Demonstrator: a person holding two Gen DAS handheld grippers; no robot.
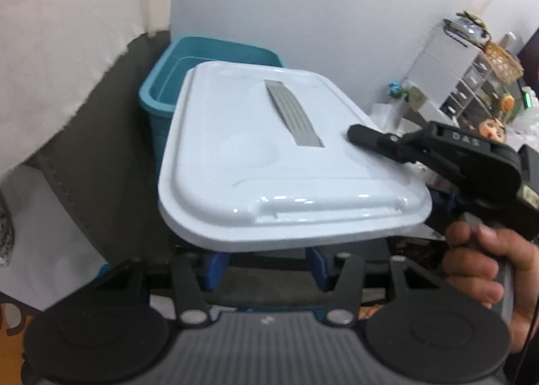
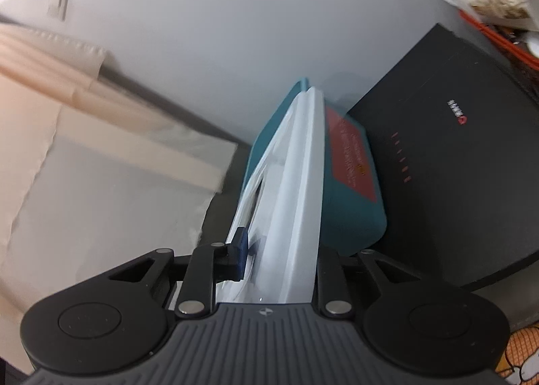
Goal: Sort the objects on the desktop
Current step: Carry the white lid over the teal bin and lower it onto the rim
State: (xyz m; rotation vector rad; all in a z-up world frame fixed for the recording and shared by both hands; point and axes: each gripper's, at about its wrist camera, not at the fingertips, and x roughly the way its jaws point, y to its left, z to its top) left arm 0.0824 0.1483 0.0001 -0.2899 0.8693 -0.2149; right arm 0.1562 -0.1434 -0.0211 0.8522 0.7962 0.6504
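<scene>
The white lid (image 1: 283, 162) lies tilted over the teal storage box (image 1: 178, 82), covering most of its opening and leaving the far left corner of the box uncovered. A grey ribbed handle strip (image 1: 293, 114) runs along the middle of the lid. From my right wrist camera I see the lid (image 2: 296, 183) edge-on, resting on the box (image 2: 350, 183), which carries a red label (image 2: 350, 156) on its side wall.

My right gripper (image 2: 279, 260) straddles the near edge of the lid: its 1 visible blue pad (image 2: 242, 250) stands just clear of the lid's top face, so I read those jaws as slightly apart with the lid between them, not pressing. In the left wrist view that same gripper (image 1: 370, 137) reaches in from the right, its black finger (image 1: 362, 135) lying over the lid's right side, with a person's hand (image 1: 478, 270) wrapped around its grip.

My left gripper (image 1: 266, 267) sits under the near edge of the lid, its 2 blue pads (image 1: 214, 267) well apart; whether they touch the lid from below I cannot tell.

Beside the box stands a black case (image 2: 454, 166) with a small red logo. Behind the lid, against the wall, is a white drawer unit (image 1: 451, 82) with a woven basket (image 1: 505, 61) on top.
</scene>
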